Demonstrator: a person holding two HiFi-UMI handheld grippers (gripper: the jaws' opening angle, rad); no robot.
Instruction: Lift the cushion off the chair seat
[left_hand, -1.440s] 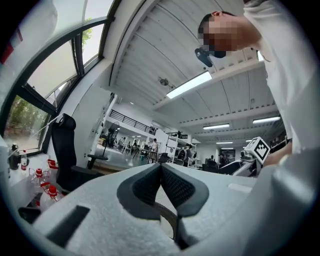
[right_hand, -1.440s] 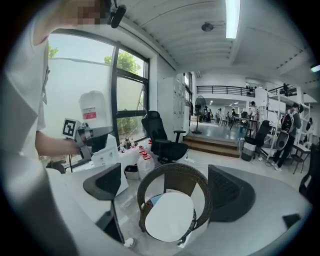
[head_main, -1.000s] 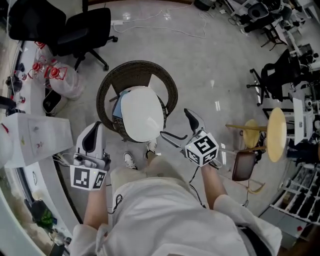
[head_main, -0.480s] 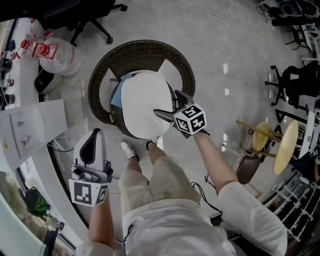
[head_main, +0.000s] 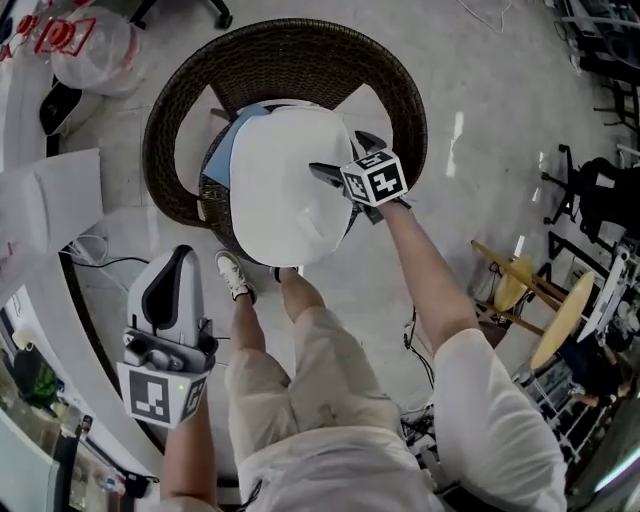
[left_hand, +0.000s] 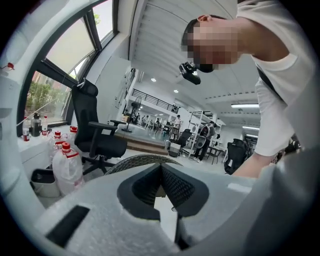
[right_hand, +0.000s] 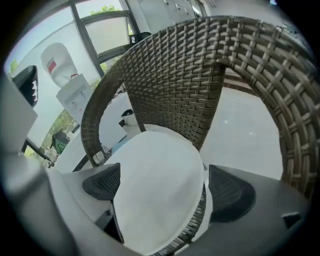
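Observation:
A round white cushion (head_main: 275, 190) (right_hand: 155, 195) lies on the seat of a brown wicker chair (head_main: 190, 90) (right_hand: 190, 85), with a blue layer (head_main: 222, 150) showing under its left edge. My right gripper (head_main: 341, 158) (right_hand: 165, 187) is open and hovers over the cushion's right side. In the right gripper view the cushion fills the gap between the two dark pads (right_hand: 102, 182); whether they touch it I cannot tell. My left gripper (head_main: 177, 258) (left_hand: 161, 170) is shut and empty, held back at the lower left, away from the chair.
The person's shoes (head_main: 232, 275) stand just in front of the chair. A white desk (head_main: 45, 205) and a plastic bag (head_main: 95, 45) are to the left. A wooden stool (head_main: 540, 300) stands to the right. A black office chair (left_hand: 97, 135) and bottles (left_hand: 65, 165) are beyond the left gripper.
My right gripper has reached forward from beside the person's legs to above the cushion's right side. The head view has closed in on the chair. The left gripper stays low at the left.

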